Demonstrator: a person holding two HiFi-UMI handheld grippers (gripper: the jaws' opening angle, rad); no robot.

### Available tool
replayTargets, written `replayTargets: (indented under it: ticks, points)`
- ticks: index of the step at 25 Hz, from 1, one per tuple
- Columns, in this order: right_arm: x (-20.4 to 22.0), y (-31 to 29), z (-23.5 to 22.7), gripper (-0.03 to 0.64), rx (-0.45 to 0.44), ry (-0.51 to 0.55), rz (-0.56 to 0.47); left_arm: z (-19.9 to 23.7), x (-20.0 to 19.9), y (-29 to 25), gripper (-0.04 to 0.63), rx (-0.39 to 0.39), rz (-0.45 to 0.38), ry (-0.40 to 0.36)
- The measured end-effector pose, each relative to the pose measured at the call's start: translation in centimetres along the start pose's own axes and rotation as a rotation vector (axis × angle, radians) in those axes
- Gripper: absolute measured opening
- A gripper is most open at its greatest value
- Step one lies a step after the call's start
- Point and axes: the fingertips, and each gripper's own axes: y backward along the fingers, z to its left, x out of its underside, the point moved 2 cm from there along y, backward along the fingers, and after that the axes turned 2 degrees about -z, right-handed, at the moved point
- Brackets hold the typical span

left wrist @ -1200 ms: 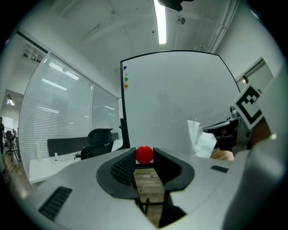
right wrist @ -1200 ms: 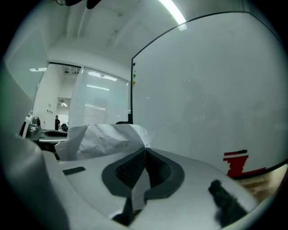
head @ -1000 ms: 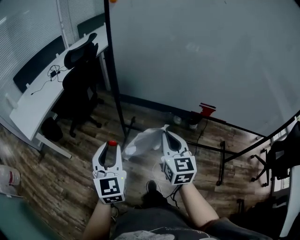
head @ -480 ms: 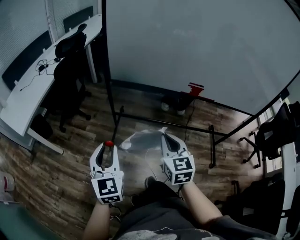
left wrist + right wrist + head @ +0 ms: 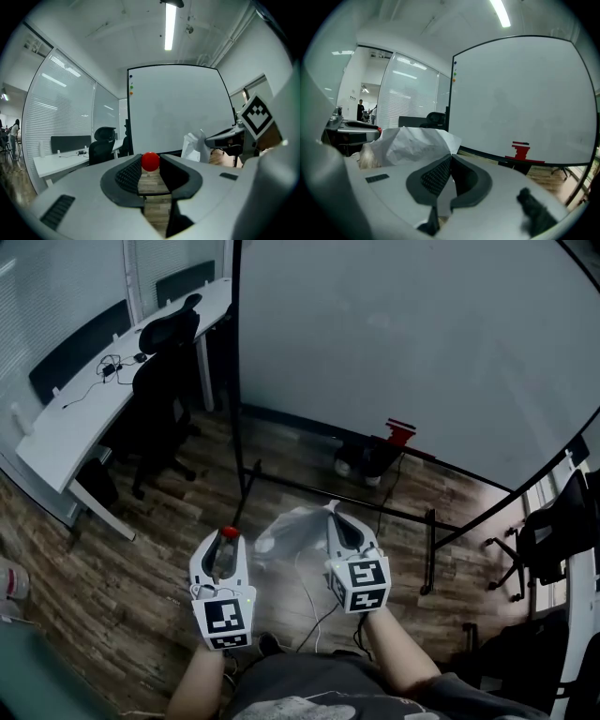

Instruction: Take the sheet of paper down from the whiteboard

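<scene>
Both claws are loaded in front of the bare whiteboard, low over the floor.

At the far left, a long white desk (image 5: pixel 70 427) stands along the glass wall with a black office chair (image 5: pixel 167 371) pushed up beside it. The left claw (image 5: pixel 228 538) is clenched on a small red round piece (image 5: pixel 150 161), pinched right at its tips. Just to its right, the crumpled white sheet of paper (image 5: pixel 289 524) hangs over the brown wood-plank floor (image 5: pixel 141 559), well clear of the board. One edge of it is caught in the closed right claw (image 5: pixel 334 513). Behind stands the large white whiteboard (image 5: pixel 403 343) in its black frame, and a small red block (image 5: pixel 400 432) sits on its lower rail.
</scene>
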Motion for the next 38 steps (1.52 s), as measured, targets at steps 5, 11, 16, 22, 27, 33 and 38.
replayTargets:
  ticks: [5, 11, 16, 22, 27, 33, 38]
  points:
    - [1.0, 2.9, -3.0, 0.021, -0.011, -0.046, -0.007, -3.0, -0.5, 1.0, 0.126, -0.04, 0.003, 0.0]
    - [2.0, 6.7, -5.3, 0.021, -0.081, -0.025, -0.016, -8.1, -2.0, 2.2, 0.126, -0.059, -0.016, -0.021]
    - [3.0, 10.1, -7.3, 0.021, -0.134, -0.034, -0.026, -11.5, -2.8, 3.9, 0.126, -0.104, -0.024, -0.027]
    - [4.8, 14.2, -9.8, 0.021, -0.18, -0.008, -0.026, -16.8, -2.7, 7.1, 0.126, -0.133, -0.013, -0.043]
    - [6.1, 17.9, -11.9, 0.021, -0.202, -0.011, -0.026, -21.1, -2.5, 9.9, 0.124, -0.158, 0.002, -0.05]
    - [8.0, 21.9, -13.6, 0.021, -0.24, -0.008, -0.013, -25.5, -2.5, 13.0, 0.126, -0.19, -0.013, -0.037]
    - [8.6, 24.1, -14.0, 0.021, -0.256, -0.001, -0.019, -27.5, -2.3, 15.3, 0.126, -0.207, -0.015, -0.038]
